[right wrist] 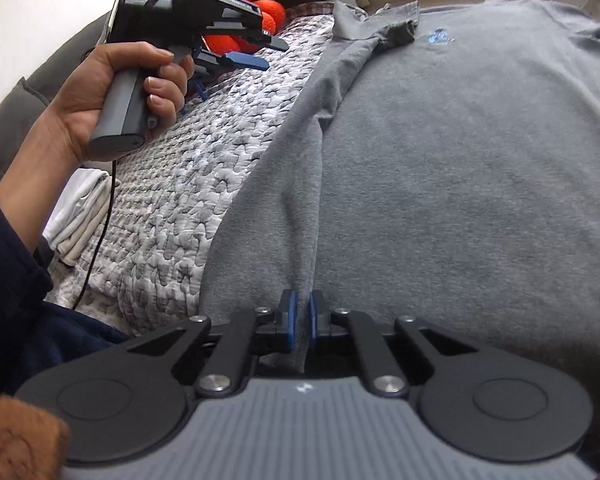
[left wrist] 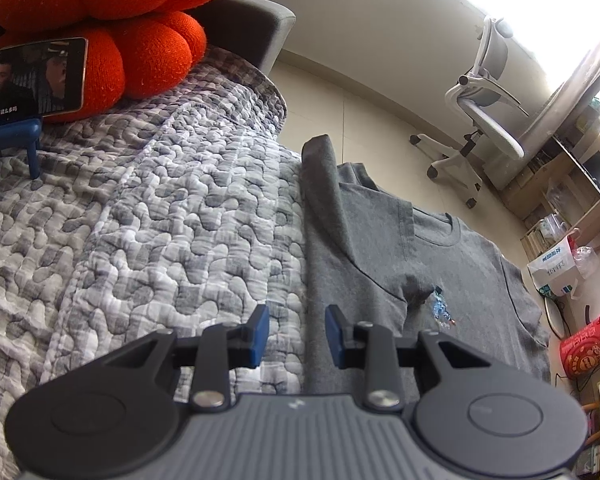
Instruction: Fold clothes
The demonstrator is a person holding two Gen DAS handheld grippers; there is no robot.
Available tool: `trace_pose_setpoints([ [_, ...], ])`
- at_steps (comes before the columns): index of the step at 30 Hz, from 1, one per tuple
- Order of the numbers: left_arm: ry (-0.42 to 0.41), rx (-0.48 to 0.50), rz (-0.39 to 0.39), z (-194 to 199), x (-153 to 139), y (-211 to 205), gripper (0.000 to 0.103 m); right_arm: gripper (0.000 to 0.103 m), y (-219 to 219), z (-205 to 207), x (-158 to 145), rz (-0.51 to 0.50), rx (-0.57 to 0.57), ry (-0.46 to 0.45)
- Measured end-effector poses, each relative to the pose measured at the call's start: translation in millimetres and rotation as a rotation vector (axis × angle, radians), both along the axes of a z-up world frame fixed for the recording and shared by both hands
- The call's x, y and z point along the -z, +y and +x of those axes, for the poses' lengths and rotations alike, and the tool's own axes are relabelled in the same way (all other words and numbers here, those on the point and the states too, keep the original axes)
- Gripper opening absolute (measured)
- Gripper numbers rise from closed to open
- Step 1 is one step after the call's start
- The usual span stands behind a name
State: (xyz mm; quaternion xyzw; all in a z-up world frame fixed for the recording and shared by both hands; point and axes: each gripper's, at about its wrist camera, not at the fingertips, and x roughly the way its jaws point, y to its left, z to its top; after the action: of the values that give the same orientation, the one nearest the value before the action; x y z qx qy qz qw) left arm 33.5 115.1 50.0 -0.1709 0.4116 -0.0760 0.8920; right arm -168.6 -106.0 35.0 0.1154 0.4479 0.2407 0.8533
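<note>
Grey T-shirt lies flat by bed's edge, left side folded in. My right tool clamps its hem; left tool apart, empty. Risk: one-handed pull drags fold askew.

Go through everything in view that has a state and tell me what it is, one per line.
Grey T-shirt: spread flat, left side and sleeve folded inward.
Left gripper: open, holding nothing, above the quilt.
Right gripper: shut on the shirt's folded edge.
Phone: screen on, propped on a blue stand.
</note>
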Motion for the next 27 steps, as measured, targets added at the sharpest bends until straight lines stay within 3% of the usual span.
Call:
trace_pose_setpoints([
  [2,-0.001,0.007,0.003,-0.6,0.1,-1.4,0.031,0.020,-0.4,-5.5,0.6,0.002,0.000,0.001],
  [5,0.001,0.015,0.011,-1.0,1.2,-3.2,0.031,0.021,4.7,-7.3,4.6,0.024,-0.013,0.018],
  [7,0.003,0.020,0.017,-1.3,2.3,-4.3,0.031,0.011,11.5,-8.9,5.9,-0.025,-0.015,0.001],
  [9,0.002,0.023,0.020,-1.6,2.5,-4.5,0.031,0.010,11.6,-13.5,3.1,-0.027,-0.016,-0.014],
  [18,0.000,0.026,0.023,-1.8,1.6,-4.3,0.031,0.009,-13.5,-32.5,-16.2,0.136,0.070,-0.053],
  [23,0.000,0.036,0.032,-2.9,1.2,-6.4,0.031,0.007,-12.8,-29.5,2.5,0.090,0.104,0.029],
  [27,0.001,0.045,0.046,-4.4,1.9,-7.4,0.031,0.007,-13.2,-31.1,-7.3,0.098,0.104,-0.007],
])
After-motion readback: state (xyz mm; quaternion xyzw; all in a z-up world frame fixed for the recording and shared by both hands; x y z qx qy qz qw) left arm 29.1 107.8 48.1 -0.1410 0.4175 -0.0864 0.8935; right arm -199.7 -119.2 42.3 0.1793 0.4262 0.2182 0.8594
